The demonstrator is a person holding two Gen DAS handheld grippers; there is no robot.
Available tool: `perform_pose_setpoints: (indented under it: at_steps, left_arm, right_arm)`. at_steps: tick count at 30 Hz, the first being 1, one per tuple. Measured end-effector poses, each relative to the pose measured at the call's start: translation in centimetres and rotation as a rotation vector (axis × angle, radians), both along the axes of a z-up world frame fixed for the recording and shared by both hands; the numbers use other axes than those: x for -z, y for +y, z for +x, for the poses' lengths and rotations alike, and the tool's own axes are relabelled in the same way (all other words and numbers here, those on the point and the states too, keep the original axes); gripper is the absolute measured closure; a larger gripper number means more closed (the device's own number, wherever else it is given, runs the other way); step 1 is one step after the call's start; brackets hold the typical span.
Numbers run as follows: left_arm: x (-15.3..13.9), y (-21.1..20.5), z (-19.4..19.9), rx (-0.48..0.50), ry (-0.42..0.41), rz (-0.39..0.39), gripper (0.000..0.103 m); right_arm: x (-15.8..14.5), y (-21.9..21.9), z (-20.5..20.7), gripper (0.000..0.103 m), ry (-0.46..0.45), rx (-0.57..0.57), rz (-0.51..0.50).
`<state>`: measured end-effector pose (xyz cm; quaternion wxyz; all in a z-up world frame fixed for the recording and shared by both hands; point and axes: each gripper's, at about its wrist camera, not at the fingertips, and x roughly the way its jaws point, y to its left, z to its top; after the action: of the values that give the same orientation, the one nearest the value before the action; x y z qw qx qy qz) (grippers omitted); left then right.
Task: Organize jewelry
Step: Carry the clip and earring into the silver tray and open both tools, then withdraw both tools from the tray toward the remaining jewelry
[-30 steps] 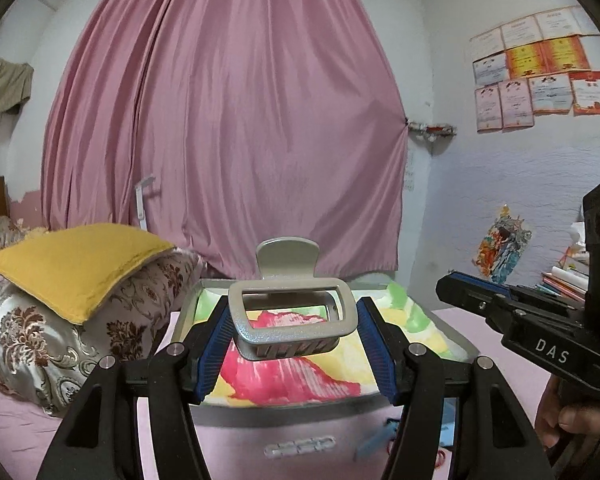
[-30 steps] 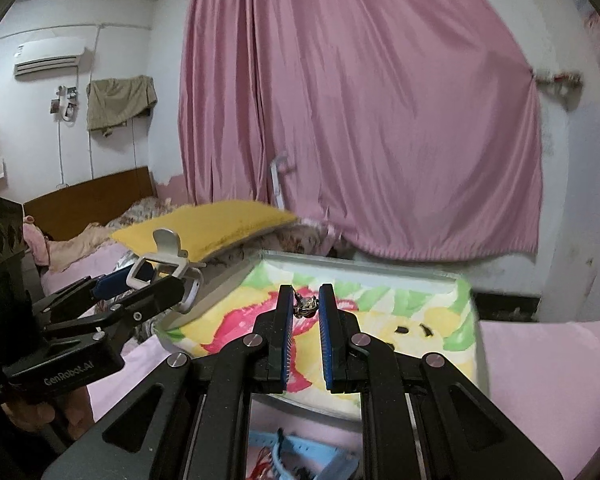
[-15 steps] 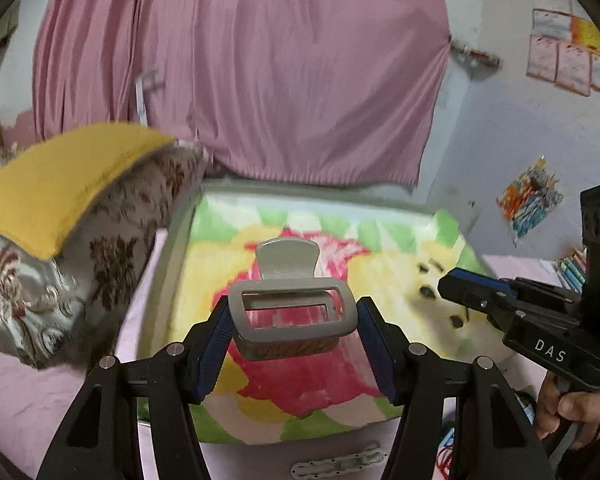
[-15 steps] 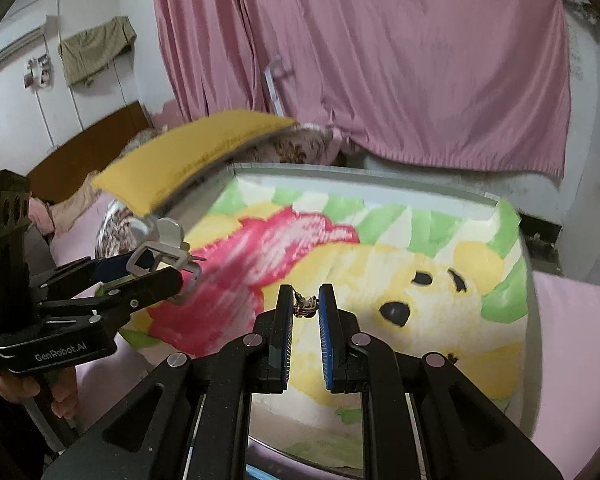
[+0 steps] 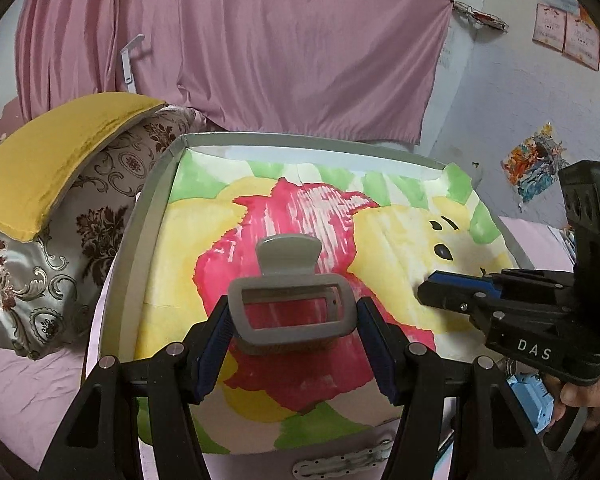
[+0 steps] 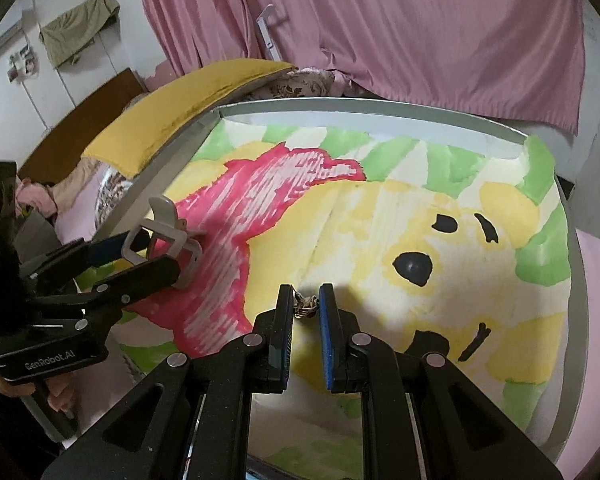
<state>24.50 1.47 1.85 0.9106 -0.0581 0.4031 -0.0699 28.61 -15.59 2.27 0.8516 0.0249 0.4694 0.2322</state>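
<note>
My left gripper (image 5: 292, 320) is shut on a grey hair claw clip (image 5: 292, 304), held above the open lid (image 5: 156, 216) of a grey case; the lid's inside bears a painted yellow bear. The clip and left gripper also show in the right wrist view (image 6: 160, 240) at the left. My right gripper (image 6: 306, 304) is shut on a small metal chain trinket (image 6: 305, 305), close over the painted lid (image 6: 420, 216). The right gripper shows in the left wrist view (image 5: 440, 288) at the right.
A yellow cushion (image 5: 56, 152) on a patterned pillow (image 5: 60, 248) lies left of the case. A pink curtain (image 5: 260, 40) hangs behind. The case's hinge (image 5: 340, 462) and a light blue item (image 5: 528, 396) show at the bottom.
Both cameras have tilted down and come closer to the painted lid, which now fills the views. Both grippers keep their holds.
</note>
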Motion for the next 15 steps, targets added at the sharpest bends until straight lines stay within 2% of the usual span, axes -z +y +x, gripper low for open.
perform_pose_setpoints:
  at_steps: [4, 6, 10, 12, 15]
  left_arm:
    - [-0.1, 0.3, -0.5, -0.008, -0.022, -0.02, 0.042]
    - [-0.4, 0.5, -1.0, -0.017, -0.051, -0.03, 0.034]
    - [-1.5, 0.8, -2.7, -0.04, -0.148, -0.042, 0.031]
    - [-2.1, 0.8, -3.8, -0.051, -0.202, -0.033, 0.025]
    - [-2.8, 0.8, -5.3, -0.054, -0.262, -0.033, 0.021]
  right_arm:
    - [-0.8, -0.7, -1.3, 0.084, -0.072, 0.022, 0.03]
    - [-1.6, -1.2, -2.1, 0.069, -0.12, 0.036, 0.03]
    - [-3.5, -2.0, -4.4, 0.061, -0.245, 0.072, 0.023]
    - [-4.6, -2.3, -6.0, 0.041, -0.326, 0.101, 0.023]
    - [-5.9, -2.9, -8.1, 0.029, -0.42, 0.124, 0.03]
